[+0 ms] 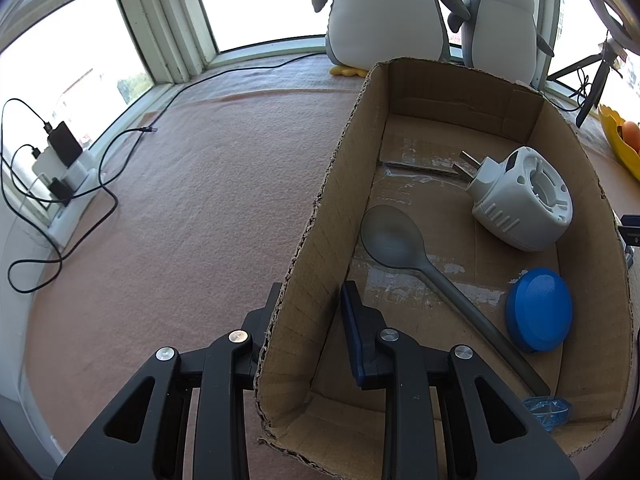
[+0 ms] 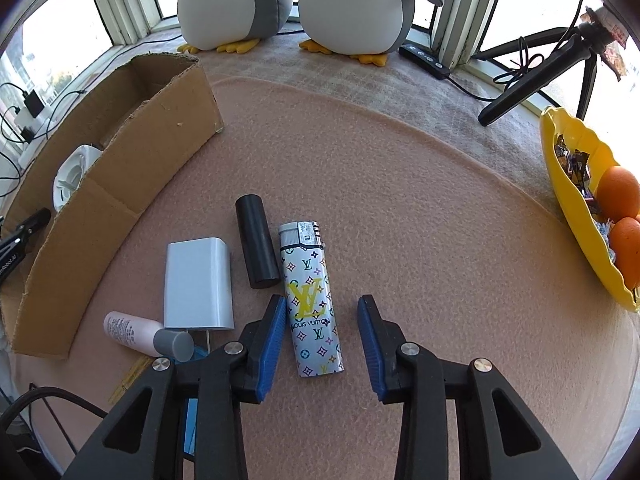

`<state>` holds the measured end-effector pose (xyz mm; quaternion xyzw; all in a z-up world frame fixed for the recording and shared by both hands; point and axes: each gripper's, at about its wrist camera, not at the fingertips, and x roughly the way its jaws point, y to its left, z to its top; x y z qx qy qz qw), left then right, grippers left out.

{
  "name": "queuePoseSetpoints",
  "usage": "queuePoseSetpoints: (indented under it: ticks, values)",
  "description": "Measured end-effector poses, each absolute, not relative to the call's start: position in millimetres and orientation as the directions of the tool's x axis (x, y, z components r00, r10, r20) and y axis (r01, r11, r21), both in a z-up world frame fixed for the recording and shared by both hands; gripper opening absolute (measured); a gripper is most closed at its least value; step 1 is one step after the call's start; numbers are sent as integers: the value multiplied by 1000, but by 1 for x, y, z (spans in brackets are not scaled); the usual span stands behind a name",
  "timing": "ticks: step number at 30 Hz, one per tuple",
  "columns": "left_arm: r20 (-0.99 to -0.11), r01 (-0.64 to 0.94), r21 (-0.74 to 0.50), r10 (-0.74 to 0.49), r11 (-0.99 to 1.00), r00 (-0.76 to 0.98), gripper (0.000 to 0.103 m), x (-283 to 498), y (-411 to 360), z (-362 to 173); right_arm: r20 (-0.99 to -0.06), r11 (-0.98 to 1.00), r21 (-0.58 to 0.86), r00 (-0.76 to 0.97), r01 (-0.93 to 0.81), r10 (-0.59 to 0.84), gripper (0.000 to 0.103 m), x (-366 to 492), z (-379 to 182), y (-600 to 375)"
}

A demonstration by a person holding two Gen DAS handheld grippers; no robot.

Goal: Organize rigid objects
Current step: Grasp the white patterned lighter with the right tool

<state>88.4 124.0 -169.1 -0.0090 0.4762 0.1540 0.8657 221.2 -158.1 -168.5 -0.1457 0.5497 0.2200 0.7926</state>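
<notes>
Left hand-held gripper (image 1: 310, 320) clamps cardboard box (image 1: 320, 208) wall; spoon (image 1: 404, 248), plug (image 1: 520, 200), blue lid (image 1: 538, 308) inside

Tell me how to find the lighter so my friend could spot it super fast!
Start at the cardboard box on the pink blanket. Beside it lies a row of small things: a white block, a black cylinder, then the lighter. Only it has colourful symbols and a silver top.
</notes>
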Motion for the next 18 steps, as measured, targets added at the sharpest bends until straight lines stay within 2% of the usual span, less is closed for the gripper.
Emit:
queuePoseSetpoints:
  ticks: [5,18]
  values:
    - [-827,-275,131,258,952,499,25,88,124,-169,-935,858,15,296,-513,194,21,225,-170,-154]
    - [-827,-275,131,258,952,499,25,89,124,-169,-922,893,51,322,-448,214,21,215,-165,-170]
